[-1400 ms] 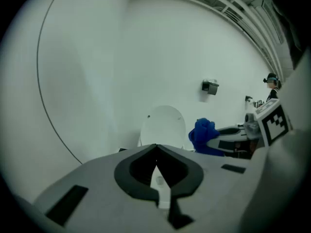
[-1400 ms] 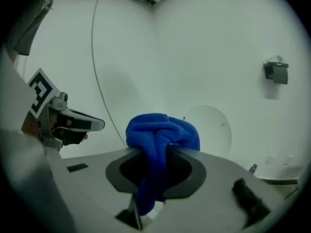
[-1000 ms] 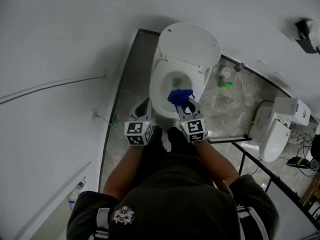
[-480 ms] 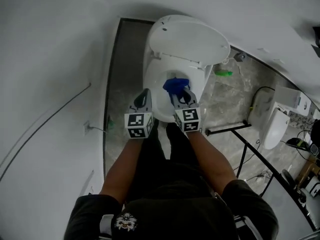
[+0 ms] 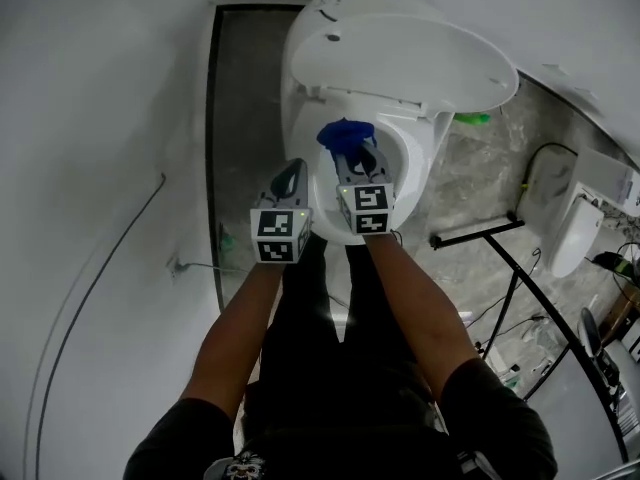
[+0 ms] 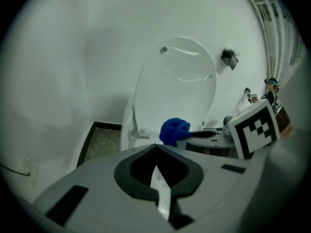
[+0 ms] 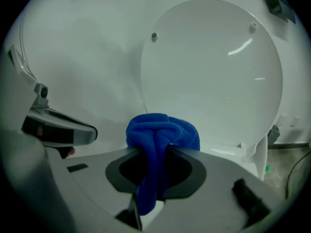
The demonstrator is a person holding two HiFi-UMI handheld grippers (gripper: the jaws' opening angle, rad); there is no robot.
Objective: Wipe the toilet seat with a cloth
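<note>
Presently catalogued, with the reason for each placement:

1. Blue cloth (image 5: 345,134), bunched. It is found at the centre of the head view, over the opening of the bowl (image 5: 385,158) and just below the raised lid (image 5: 400,53). It is clamped in the right claw (image 5: 353,158). In the right gripper view a wad is seen bulging ahead of the tips, and a tail is drawn back between the jaws. This hold is judged to be chosen so that a padded front is presented and no hard part is brought against the porcelain. Contact with the seat cannot be confirmed.

2. White toilet seat (image 5: 422,163), lowered on the bowl. The lid is tipped up toward the top of the frame, so the ring is left exposed for wiping.

3. Left claw (image 5: 291,173). Its jaws are brought together on nothing. It is carried at the left of the bowl, just beside the right claw, and is judged to be kept clear of the work.

Orientation of the cloth: the long axis is laid along the right claw's own line. The wad end is pointed toward the top of the head view, at the lid, and slanted downward. The tail end is directed back toward the bottom of the frame.
</note>
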